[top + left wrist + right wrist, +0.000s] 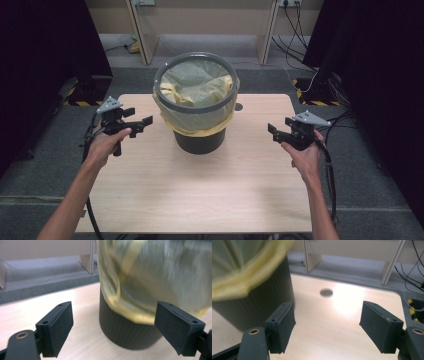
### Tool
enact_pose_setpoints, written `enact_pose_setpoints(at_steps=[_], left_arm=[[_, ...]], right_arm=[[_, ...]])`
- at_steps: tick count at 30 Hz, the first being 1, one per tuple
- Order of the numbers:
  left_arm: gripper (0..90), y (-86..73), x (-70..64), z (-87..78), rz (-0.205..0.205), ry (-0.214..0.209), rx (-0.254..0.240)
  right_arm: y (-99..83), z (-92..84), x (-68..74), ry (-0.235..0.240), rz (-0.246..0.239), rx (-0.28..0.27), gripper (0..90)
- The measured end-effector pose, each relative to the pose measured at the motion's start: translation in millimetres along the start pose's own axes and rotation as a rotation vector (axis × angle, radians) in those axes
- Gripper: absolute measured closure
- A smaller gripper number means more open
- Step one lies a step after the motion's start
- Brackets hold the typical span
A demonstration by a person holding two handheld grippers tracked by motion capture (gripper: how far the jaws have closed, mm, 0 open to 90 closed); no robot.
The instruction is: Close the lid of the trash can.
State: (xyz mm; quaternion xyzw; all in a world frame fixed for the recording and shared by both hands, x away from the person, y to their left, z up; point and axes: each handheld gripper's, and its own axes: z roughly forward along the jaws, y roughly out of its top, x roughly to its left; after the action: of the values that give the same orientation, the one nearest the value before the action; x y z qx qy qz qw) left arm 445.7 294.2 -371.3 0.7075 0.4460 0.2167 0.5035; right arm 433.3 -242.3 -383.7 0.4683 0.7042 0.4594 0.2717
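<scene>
Left tongs (pixel 146 120): jaws wide apart, nothing between them, held just above the table (pixel 200 200) on the bin's left side. Right tongs (pixel 271 131): jaws also wide apart, empty, on the bin's right side, a bit farther off. In the left gripper view the jaws frame the bin's lower wall and the hanging edge of the bag; in the right gripper view the bin sits off to one side of the jaws, not between them.

Bin (pixel 199 141) location: middle of the table, toward the far edge, upright, between the two tongs, touched by neither.

Risks, as judged:
- Bin looks light and tall w/ a wide top. A one-sided push from either tong could slide or tip it toward the far edge.
- Bag (pixel 196 82) film is thin and slack. Pinching too little could let it slip out; pulling hard could tear it or drag the bin along.
- Ring (pixel 195 62) clamps the bag at the rim. Pulling the bag w/o freeing the ring could lift the whole bin.
- Right tongs not lined up on the bin; closing from there prob. grabs air.

Condition of bin: dark, ribbed, round, narrowing downward. Grey ring seated on the rim. Pale yellow see-through bag lines the inside, crumpled, folded over the rim and hanging unevenly partway down the outside. Contents: none apparent.
</scene>
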Motion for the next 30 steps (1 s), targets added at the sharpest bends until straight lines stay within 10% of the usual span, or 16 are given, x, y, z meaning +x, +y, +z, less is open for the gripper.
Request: enact_pose_setpoints(at_steps=[13, 30], left_arm=[[14.6, -71.4, -8.5, 9.6, -0.011, -0.002, 0.048], [14.7, -142.2, -10.7, 14.6, 0.039, 0.005, 0.199]], right_arm=[[-82.5, -2.9, 12.5, 0.024, 0.007, 0.072, 27.2], [-143.1, 6.6, 49.2, 0.03, -0.043, 0.201, 24.3]])
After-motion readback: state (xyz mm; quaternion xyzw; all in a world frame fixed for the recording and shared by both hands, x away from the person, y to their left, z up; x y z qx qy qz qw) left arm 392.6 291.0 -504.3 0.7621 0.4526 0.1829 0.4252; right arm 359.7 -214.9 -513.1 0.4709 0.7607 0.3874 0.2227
